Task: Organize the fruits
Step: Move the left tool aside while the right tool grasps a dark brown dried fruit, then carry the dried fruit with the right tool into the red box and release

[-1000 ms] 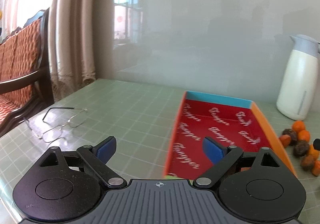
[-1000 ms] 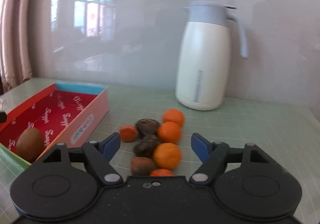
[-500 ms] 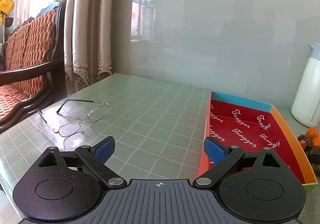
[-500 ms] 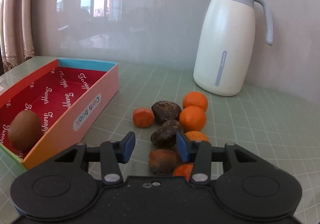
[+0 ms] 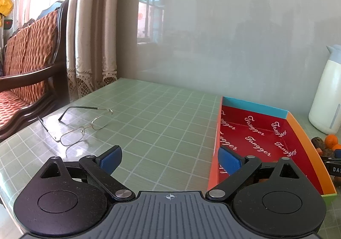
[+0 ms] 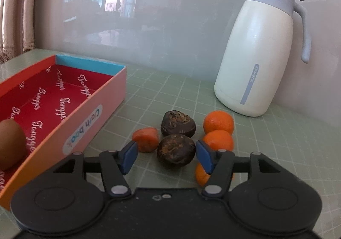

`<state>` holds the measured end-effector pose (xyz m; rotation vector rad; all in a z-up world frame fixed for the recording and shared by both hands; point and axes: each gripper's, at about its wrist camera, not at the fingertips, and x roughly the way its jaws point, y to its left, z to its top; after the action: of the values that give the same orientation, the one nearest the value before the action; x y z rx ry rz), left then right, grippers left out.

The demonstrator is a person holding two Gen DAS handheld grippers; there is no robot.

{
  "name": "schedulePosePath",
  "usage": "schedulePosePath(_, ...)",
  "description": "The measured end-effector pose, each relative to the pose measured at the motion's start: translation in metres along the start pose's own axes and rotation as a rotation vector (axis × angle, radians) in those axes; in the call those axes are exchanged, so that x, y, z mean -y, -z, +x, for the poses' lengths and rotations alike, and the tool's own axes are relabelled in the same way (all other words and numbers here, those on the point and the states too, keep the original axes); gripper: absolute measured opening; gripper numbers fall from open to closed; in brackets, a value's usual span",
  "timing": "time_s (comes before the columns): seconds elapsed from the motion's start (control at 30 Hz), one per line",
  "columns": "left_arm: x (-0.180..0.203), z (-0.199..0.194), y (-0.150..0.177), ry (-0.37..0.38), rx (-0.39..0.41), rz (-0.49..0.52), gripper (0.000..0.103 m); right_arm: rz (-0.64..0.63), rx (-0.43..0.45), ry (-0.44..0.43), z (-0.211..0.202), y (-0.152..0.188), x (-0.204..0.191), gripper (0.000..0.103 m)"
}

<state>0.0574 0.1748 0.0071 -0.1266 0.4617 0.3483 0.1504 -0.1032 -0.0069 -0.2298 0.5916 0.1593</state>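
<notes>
barely started — one brown kiwi-like fruit (image 6: pixel 9 143) sits in the red box (image 6: pixel 110 89); the rest lie on the table (image 6: pixel 277 132) beside it: two dark fruits (image 6: pixel 177 149), small oranges (image 6: pixel 218 123). right gripper (image 6: pixel 166 157) has jaws partly open around the nearer dark fruit, not touching. left gripper (image 5: pixel 168 159) is wide open, empty, near the box's left wall.

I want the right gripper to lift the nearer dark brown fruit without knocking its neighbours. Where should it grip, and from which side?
Grip the nearer dark fruit across its widest middle, coming straight in from the front. The right gripper is open, with its fingers already flanking the fruit. The gaps are tight: a small orange piece sits left, tangerines right, so probably close without sweeping sideways.
</notes>
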Motion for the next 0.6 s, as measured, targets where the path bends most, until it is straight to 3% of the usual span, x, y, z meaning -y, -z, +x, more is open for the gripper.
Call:
schedulePosePath(0.33,0.001,-0.001,0.0,0.001,0.001,-0.001,0.096,-0.13,-0.023,0.02,0.007,0.0,-0.011,0.059)
schedulePosePath(0.4,0.001,-0.001,0.0,-0.002,0.001,0.002,0.096,-0.119,-0.029,0.006,0.008,-0.002,-0.009,0.052)
schedulePosePath(0.43,0.0,-0.001,0.0,-0.003,0.0,-0.001,0.096,-0.109,-0.034,-0.004,0.008,-0.002,-0.006,0.041)
schedulePosePath(0.6,-0.003,-0.002,0.0,-0.003,0.002,-0.01,0.097,-0.084,-0.038,-0.045,0.003,-0.002,-0.004,0.04)
